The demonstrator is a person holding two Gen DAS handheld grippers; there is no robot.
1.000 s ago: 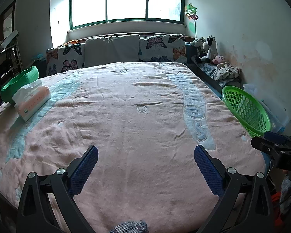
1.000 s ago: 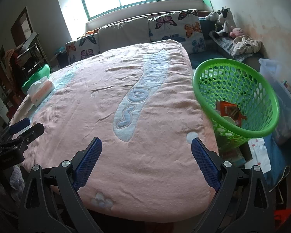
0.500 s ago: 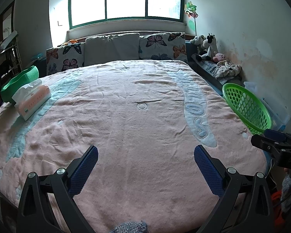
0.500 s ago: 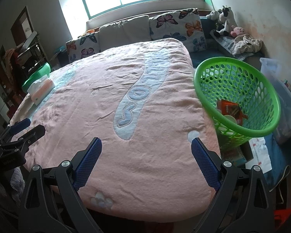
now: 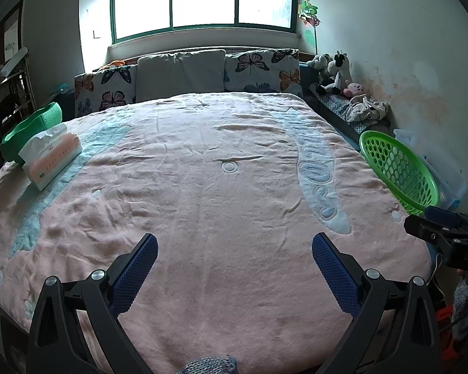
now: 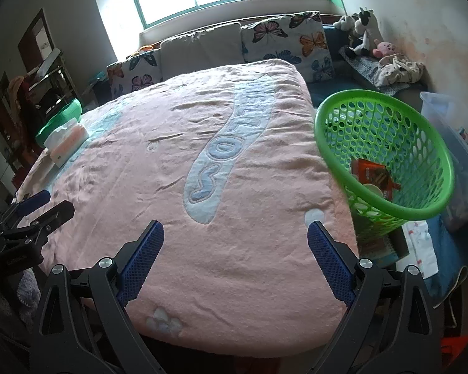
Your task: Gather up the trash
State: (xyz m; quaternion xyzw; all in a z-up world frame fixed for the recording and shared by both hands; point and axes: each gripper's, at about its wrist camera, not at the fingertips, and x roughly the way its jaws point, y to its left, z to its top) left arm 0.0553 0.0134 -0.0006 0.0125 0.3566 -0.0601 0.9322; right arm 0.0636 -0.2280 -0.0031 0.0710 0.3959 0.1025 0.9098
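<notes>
Daylight from a wide window (image 5: 202, 0) at the top of the frame falls over a bed covered by a pink blanket (image 5: 218, 202) with pale blue lettering. My left gripper (image 5: 234, 265) sits at the bottom of its view above the near edge of the blanket, its blue-padded fingers (image 5: 134, 271) spread wide with nothing between them. My right gripper (image 6: 235, 255) is likewise spread apart and empty, low in its own frame over the blanket's near right corner.

At the right of the right wrist view stands a green perforated basket (image 6: 387, 208), just beside the bed's edge and tilted toward me. Inside it lie an orange wrapper (image 6: 374, 176) and something pale and round under it that I cannot make out.

Toward the left edge of the blanket rests a tissue pack (image 5: 51, 157), with a green bowl-shaped thing (image 5: 31, 129) just behind it. Butterfly-print pillows (image 5: 262, 70) line the headboard, and stuffed toys (image 5: 335, 71) sit at the upper right by the wall. A clear plastic bin (image 6: 452, 143) stands beyond the basket.
</notes>
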